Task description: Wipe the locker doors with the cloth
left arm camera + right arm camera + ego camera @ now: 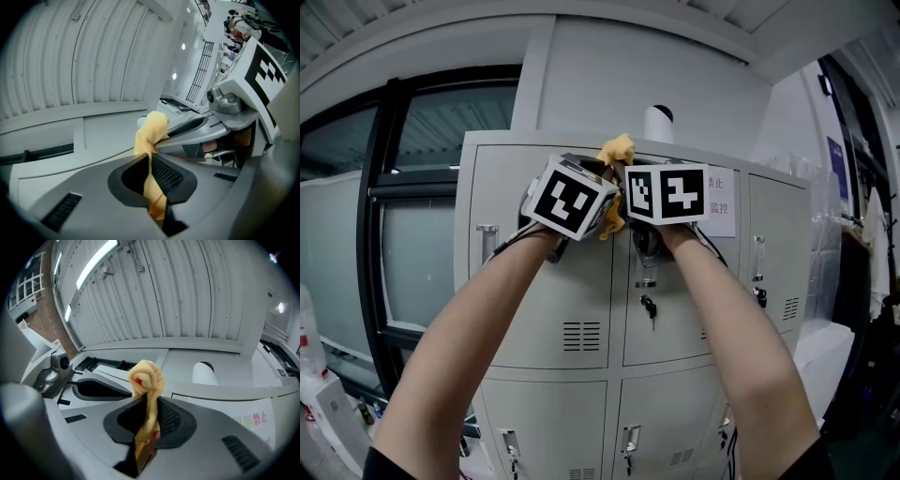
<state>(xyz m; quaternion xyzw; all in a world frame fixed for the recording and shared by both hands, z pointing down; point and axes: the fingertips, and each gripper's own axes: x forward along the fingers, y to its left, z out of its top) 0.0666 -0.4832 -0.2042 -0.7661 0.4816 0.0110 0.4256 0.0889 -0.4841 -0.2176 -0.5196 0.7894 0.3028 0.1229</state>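
A yellow cloth (617,150) is bunched between both grippers, high against the grey locker (581,300) near its top edge. My left gripper (598,187) is shut on the cloth (151,140), whose folds stick out past the jaws. My right gripper (628,183) is shut on the same cloth (146,380), a rolled knob of it standing above the closed jaws. The two grippers sit side by side, almost touching, in front of the upper middle locker doors.
A white dome camera (658,122) stands on the locker top. A paper notice (719,211) is stuck on an upper door. Keys (649,307) hang from a door lock. A dark-framed window (394,234) is at the left, clutter (862,309) at the right.
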